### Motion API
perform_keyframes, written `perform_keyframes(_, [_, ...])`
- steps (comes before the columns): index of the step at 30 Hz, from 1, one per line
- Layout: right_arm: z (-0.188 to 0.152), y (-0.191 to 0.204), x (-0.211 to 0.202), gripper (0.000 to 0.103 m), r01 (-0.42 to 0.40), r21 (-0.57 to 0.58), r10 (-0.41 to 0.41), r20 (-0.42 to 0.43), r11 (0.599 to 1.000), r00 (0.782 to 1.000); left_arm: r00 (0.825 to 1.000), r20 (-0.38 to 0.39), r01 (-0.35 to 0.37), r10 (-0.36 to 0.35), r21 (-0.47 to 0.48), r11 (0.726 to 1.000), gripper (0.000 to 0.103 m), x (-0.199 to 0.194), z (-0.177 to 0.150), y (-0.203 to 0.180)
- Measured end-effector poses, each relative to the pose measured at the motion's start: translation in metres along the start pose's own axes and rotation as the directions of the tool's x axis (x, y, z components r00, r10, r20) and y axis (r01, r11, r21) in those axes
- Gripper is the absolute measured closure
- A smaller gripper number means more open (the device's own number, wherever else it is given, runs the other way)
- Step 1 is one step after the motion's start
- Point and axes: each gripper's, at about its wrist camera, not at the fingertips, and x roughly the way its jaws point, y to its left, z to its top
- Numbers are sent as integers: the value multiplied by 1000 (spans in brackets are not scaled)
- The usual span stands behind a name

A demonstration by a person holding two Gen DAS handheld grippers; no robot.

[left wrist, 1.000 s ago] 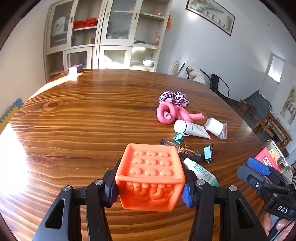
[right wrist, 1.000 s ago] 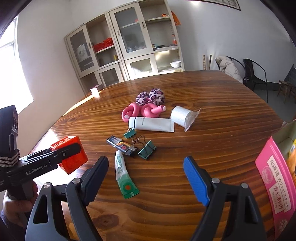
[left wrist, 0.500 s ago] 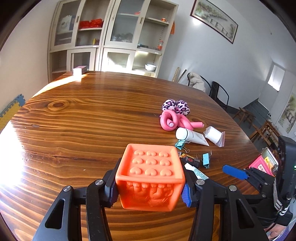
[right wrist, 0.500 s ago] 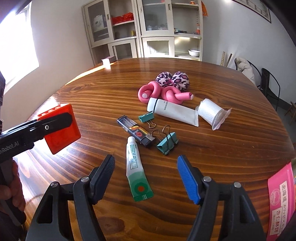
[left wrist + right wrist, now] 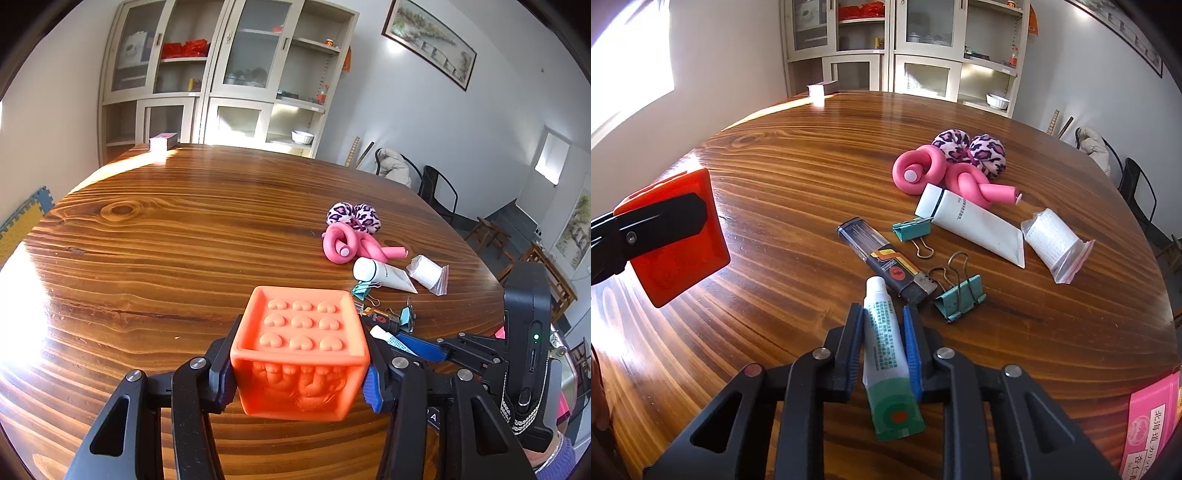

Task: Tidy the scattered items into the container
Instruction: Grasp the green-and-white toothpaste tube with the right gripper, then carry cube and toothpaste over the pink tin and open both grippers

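Right gripper [image 5: 882,347], low in the frame, has just closed on the green-and-white tube [image 5: 886,354] — I see both pads pinching it. Left gripper [image 5: 299,373] clamps the orange cube [image 5: 301,350] at lower centre — above the wooden table [image 5: 166,240].

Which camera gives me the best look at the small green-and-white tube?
The right wrist view: the green-and-white tube lies full length between the right tongs, which are shut on it. The left wrist view shows only its white cap end beside the orange cube.
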Motion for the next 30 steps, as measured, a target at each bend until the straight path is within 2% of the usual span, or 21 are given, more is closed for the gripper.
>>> perform_keyframes(5, [-4,1,-5,83,-25,20,25,7,1000,1000,1000,-7,4,-4,5,1000,48,1,-1,-3])
perform_keyframes(11, [-5,0,-28,83,-22,55,17,90,998,996,1000,-3,5,-5,21,1000,48,0,-3,-7])
perform_keyframes(17, [-12,-13,-56,83,-27,150,1,171,988,985,1000,-1,17,-17,37,999,48,-2,-4,-13])
perform_keyframes(24, [-41,-40,-91,83,-8,285,-58,224,958,973,999,-8,32,-32,69,997,48,-1,-8,-23])
perform_keyframes(30, [-67,-60,-130,83,51,350,-145,250,935,957,998,-23,63,-61,87,994,48,0,-12,-34])
